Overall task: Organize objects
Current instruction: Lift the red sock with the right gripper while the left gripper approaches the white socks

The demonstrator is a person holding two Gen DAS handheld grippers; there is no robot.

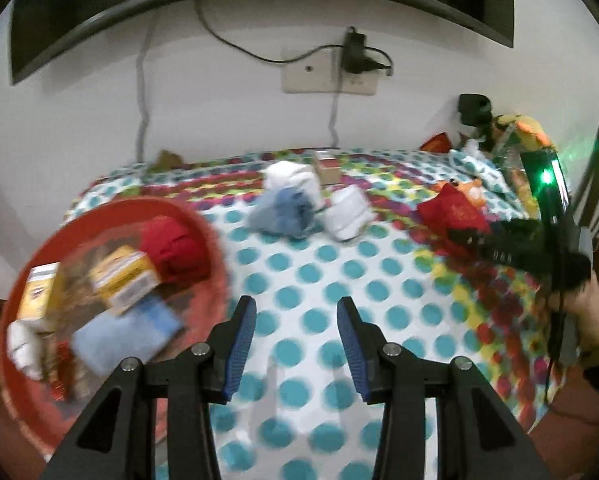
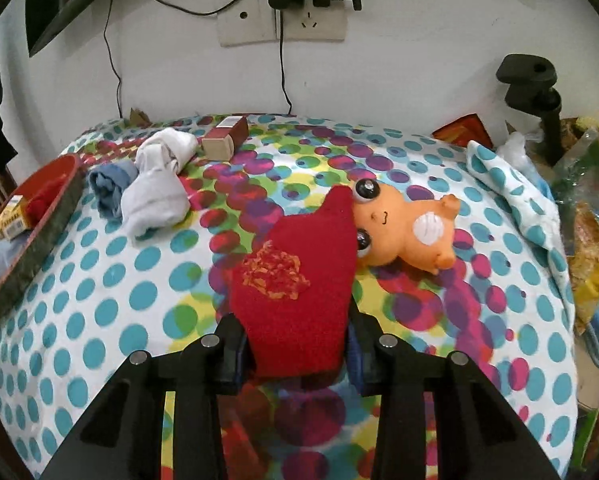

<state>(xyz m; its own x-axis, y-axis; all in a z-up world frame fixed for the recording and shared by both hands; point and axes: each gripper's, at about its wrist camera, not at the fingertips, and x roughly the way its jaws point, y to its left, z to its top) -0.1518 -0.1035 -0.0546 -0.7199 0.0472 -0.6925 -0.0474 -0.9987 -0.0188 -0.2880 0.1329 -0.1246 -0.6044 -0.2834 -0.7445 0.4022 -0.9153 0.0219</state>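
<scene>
The right gripper (image 2: pixel 299 344) is pinching the red sock (image 2: pixel 299 280) on the desk (image 2: pixel 99 300), beside the orange toy (image 2: pixel 411 232). The left gripper (image 1: pixel 295 344) is hanging spread and empty beside the red basket (image 1: pixel 215 248), probably its destination.

Home room, polka-dot cloth (image 2: pixel 111 272) over the surface, wall socket (image 2: pixel 281 24) with plugged charger, balled socks (image 2: pixel 155 196), orange squeeze toy (image 2: pixel 411 232), red basket (image 1: pixel 215 248) of household bits.
</scene>
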